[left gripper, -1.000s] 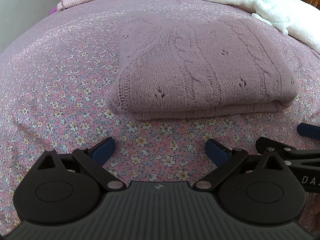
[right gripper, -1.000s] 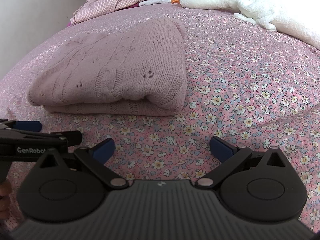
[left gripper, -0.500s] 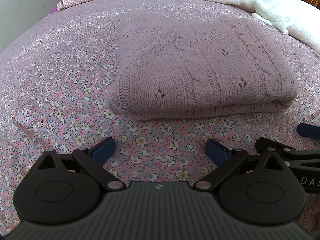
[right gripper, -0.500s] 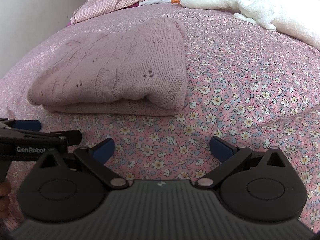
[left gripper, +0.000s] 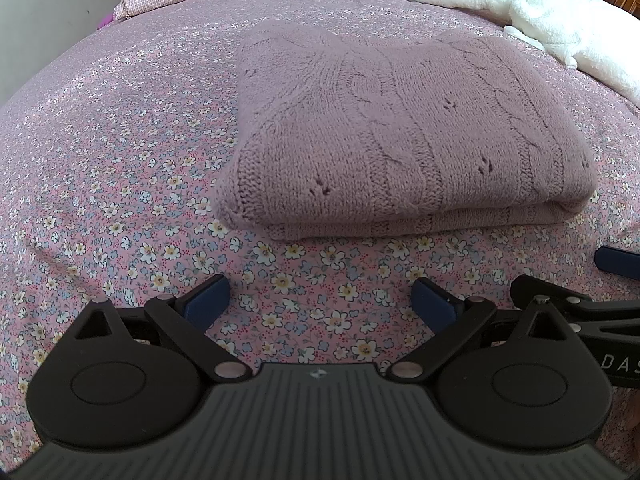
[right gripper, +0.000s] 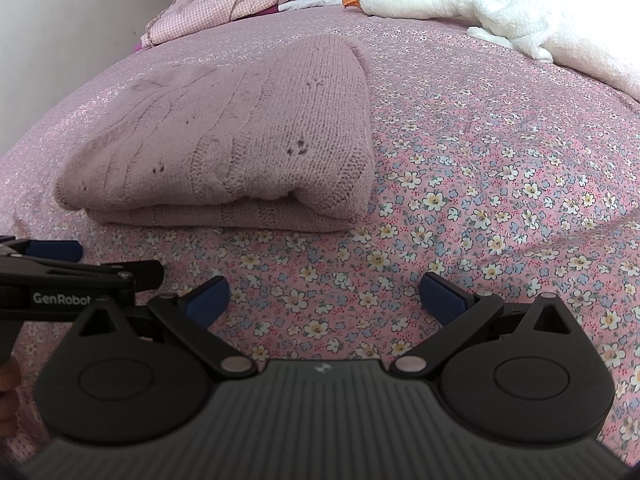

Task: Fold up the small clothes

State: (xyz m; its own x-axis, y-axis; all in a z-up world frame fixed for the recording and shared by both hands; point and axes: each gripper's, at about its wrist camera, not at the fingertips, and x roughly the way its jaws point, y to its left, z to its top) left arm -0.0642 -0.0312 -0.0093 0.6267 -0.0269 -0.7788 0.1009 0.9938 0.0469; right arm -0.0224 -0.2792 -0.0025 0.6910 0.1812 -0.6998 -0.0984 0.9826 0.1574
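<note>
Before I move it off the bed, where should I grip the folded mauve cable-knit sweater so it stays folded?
Grip the folded mauve cable-knit sweater at its near edge, both layers together, coming in low from the front. The stacked layers face the open left gripper and right gripper there.

Folded mauve sweater (left gripper: 404,140) on floral bedspread (left gripper: 120,160), left gripper (left gripper: 320,300) spread wide

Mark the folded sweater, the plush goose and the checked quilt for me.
folded sweater (left gripper: 400,132), left wrist view, middle of its knitted top face.
plush goose (right gripper: 520,4), right wrist view, white body behind the neck.
checked quilt (right gripper: 248,0), right wrist view, bunched cloth at the head of the bed.
</note>
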